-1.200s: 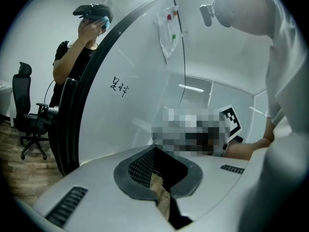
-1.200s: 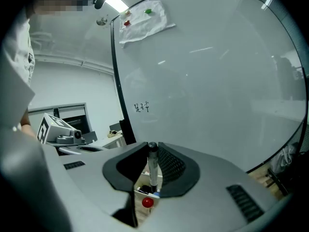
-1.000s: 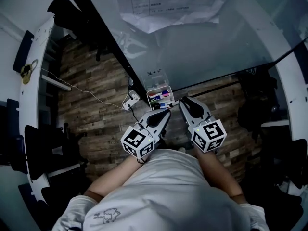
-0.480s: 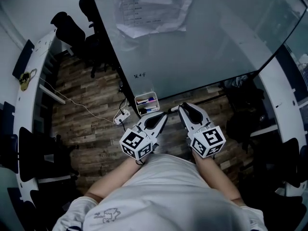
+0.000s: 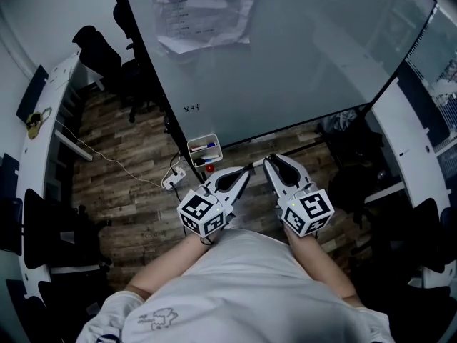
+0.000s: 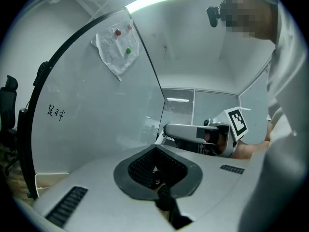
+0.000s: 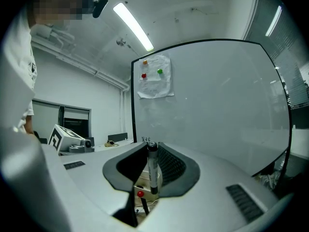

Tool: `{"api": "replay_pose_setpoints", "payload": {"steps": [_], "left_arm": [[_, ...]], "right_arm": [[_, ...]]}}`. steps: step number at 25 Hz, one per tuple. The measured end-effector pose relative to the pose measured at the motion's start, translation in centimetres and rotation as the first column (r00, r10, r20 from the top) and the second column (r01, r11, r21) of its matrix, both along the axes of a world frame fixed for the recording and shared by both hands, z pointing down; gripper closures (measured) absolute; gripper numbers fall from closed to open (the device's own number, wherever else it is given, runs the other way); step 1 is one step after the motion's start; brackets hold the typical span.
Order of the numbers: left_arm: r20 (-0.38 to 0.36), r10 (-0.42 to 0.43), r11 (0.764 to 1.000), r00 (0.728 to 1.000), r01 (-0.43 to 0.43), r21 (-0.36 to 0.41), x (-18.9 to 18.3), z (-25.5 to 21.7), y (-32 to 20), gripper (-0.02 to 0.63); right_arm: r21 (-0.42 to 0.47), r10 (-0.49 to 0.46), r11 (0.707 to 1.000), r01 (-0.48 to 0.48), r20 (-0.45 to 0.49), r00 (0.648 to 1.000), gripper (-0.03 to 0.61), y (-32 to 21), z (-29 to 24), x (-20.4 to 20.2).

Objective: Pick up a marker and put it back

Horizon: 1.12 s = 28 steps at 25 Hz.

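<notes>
At the left edge of the head view a curved white desk (image 5: 44, 113) bounds the room, with a dark chair (image 5: 96, 45) at its upper end. Between the desk and the board's foot lies a broad stretch of bare wooden floor (image 5: 121, 191), crossed only by a thin cable that runs to a power strip (image 5: 173, 181). Just right of it, a white tray (image 5: 194, 157) of markers sits at the lower left corner of the whiteboard (image 5: 300, 56), whose black frame slants from the top edge down to that corner.

The left gripper (image 5: 245, 171) is below and right of the tray, clear of it. Its jaws are together with nothing between them. The right gripper (image 5: 270, 161) is just beside it with a narrow gap between the two, and both stop short of the board's bottom edge. Its pads are clamped on a marker (image 7: 152, 170) that stands upright between them.

A paper (image 5: 203, 16) hangs at the board's upper left. Dark clutter fills the right edge.
</notes>
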<state>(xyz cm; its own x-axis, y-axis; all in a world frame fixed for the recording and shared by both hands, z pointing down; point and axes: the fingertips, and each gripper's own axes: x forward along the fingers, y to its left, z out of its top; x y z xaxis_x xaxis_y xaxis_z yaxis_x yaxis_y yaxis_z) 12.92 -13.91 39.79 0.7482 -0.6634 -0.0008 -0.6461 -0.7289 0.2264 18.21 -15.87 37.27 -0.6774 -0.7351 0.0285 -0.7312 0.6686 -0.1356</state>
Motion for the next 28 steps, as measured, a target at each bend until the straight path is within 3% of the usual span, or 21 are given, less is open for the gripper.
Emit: {"api": "replay_pose_setpoints", "payload": {"steps": [14,28], "left_arm": [[0.047,-0.03,0.999,0.998,0.031,-0.013,0.3,1.0,0.8,0.607],[0.026,-0.105,0.993,0.994,0.106,-0.053,-8.6,1.4,-1.3,0.607]], "right_arm": [[0.011,-0.038,0.999,0.038,0.022,0.999,0.505,0.9,0.1,-0.3],[0.021,-0.09,0.996,0.089,0.026,0.996,0.505,-0.7,0.1,-7.9]]}}
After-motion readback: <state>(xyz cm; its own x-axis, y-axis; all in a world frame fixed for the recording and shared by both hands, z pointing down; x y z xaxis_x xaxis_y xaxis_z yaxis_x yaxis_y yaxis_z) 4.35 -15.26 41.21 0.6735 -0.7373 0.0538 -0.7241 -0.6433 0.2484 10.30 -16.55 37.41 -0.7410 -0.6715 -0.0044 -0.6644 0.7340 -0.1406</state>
